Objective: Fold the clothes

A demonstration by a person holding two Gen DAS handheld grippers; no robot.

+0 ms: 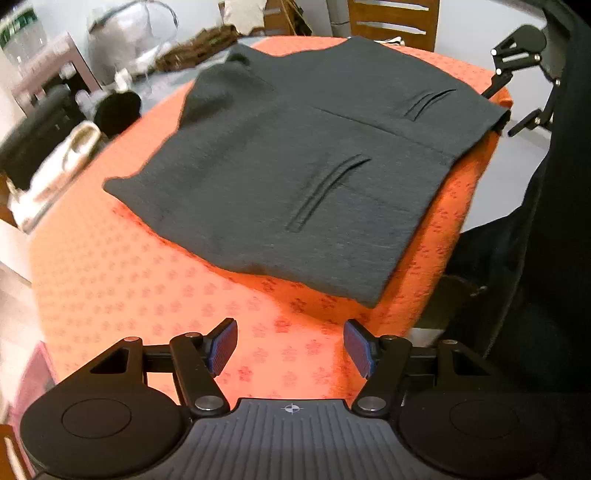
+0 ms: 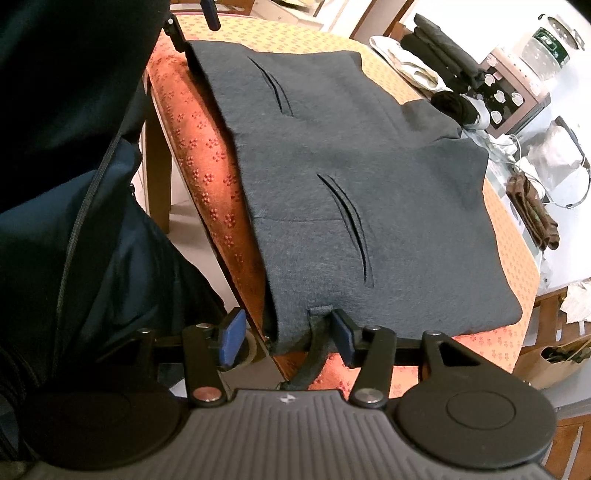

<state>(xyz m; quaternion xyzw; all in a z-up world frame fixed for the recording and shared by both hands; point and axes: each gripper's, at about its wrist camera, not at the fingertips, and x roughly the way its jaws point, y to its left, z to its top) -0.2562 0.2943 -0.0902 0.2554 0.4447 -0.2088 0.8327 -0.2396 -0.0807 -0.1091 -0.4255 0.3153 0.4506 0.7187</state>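
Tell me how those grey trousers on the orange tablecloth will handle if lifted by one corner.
The grey trousers will probably droop: they lie flat in soft folds, and a cord sags at the right gripper. The cloth looks thick and felt-like, so likely fairly heavy, not slippery. The tablecloth may drag along.

No legible text, brand name or number in either view.

Left wrist view: small white crosshair mark [image 1: 291,408], a circle quartered by a cross, printed on the ribbed grey housing of the left claw. No lettering beside it.

Right wrist view: small white emblem [image 2: 287,398] at the same place on the right claw housing, too blurred to make out.

Clear container with a green label [image 2: 549,43] at far right, and also [image 1: 16,27] in the left wrist view; white marks on the green, unreadable in both.
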